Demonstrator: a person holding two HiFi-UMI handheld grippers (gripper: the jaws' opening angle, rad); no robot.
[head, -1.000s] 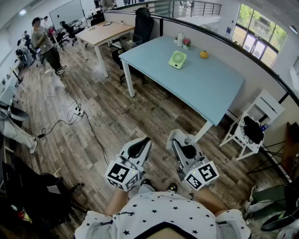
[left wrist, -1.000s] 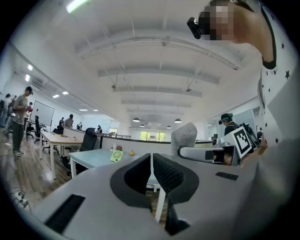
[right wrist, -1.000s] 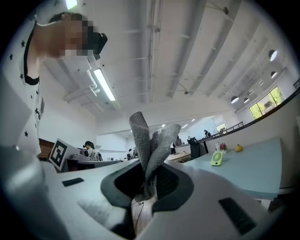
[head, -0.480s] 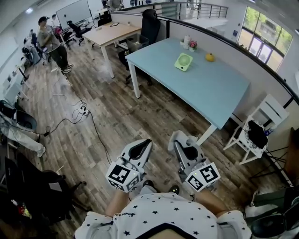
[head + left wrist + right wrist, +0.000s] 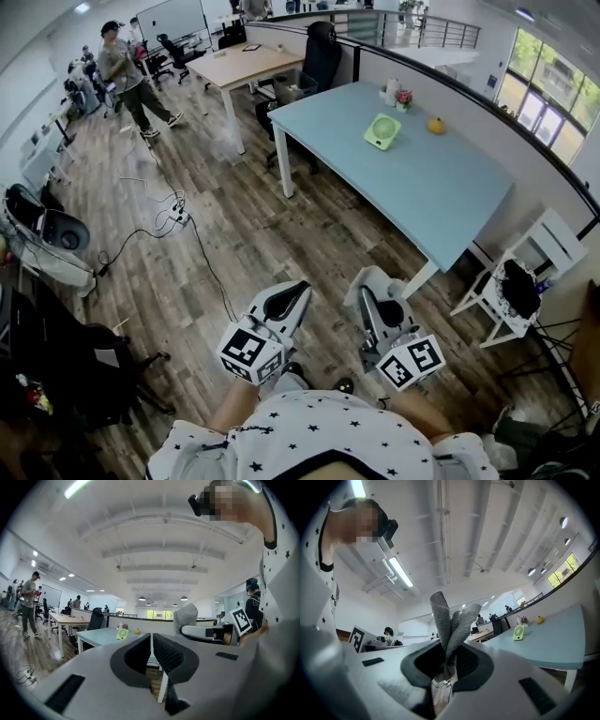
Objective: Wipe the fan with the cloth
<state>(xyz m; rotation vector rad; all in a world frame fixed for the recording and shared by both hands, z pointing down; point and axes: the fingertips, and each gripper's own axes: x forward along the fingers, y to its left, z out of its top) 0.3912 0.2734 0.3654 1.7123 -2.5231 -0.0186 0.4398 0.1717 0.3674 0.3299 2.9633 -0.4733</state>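
Bare wooden floor (image 5: 281,225) lies open ahead of the left claw (image 5: 296,291); ahead of the right claw (image 5: 364,281), the surface (image 5: 441,197) and its leg (image 5: 419,278) block the way

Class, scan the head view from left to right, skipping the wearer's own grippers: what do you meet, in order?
Walking person → wooden desk → black chair → fan → yellow fruit → white chair.
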